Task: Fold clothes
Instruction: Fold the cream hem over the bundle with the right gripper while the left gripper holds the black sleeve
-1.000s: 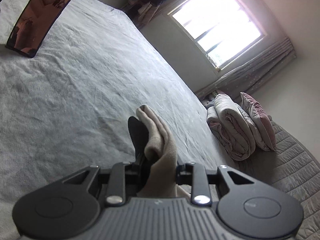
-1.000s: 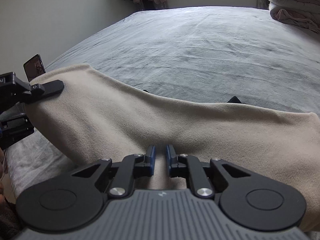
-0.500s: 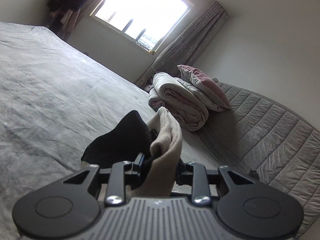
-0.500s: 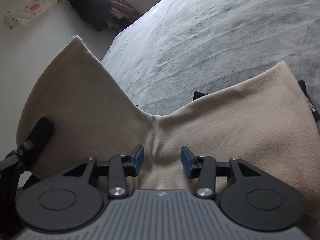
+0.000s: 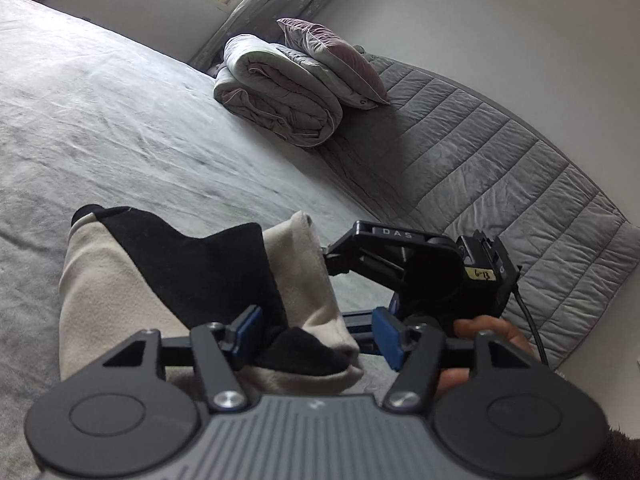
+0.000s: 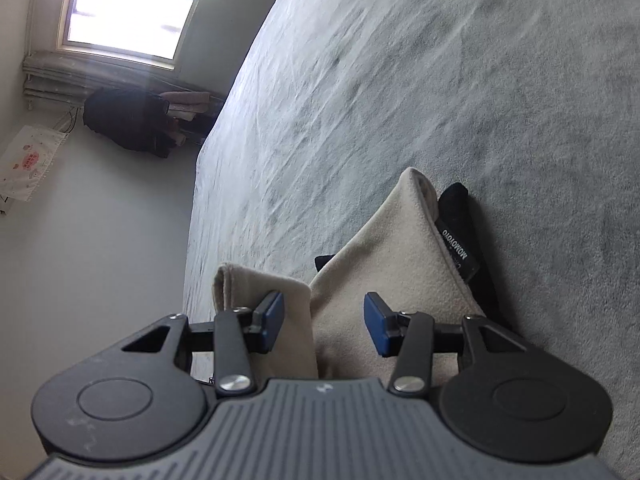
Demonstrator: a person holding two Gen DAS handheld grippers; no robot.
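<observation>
A beige fleece garment with black lining (image 5: 132, 280) lies bunched on the grey bed (image 5: 120, 120). My left gripper (image 5: 316, 336) is open, its blue pads either side of the cloth's folded edge. In the right wrist view the same garment (image 6: 384, 264) lies on the bed with a black label showing. My right gripper (image 6: 324, 324) is open over it, pads apart. The right gripper's body also shows in the left wrist view (image 5: 420, 272), just right of the garment.
A rolled duvet (image 5: 276, 92) and a pink pillow (image 5: 332, 60) sit at the head of the bed by the quilted headboard (image 5: 500, 168). A window (image 6: 128, 4) and dark hanging clothes (image 6: 128, 124) are at the far wall.
Both grippers have opened and let go of the garment. The garment, held up spread a second ago, now lies folded on the bed. Both cameras have swung round.
</observation>
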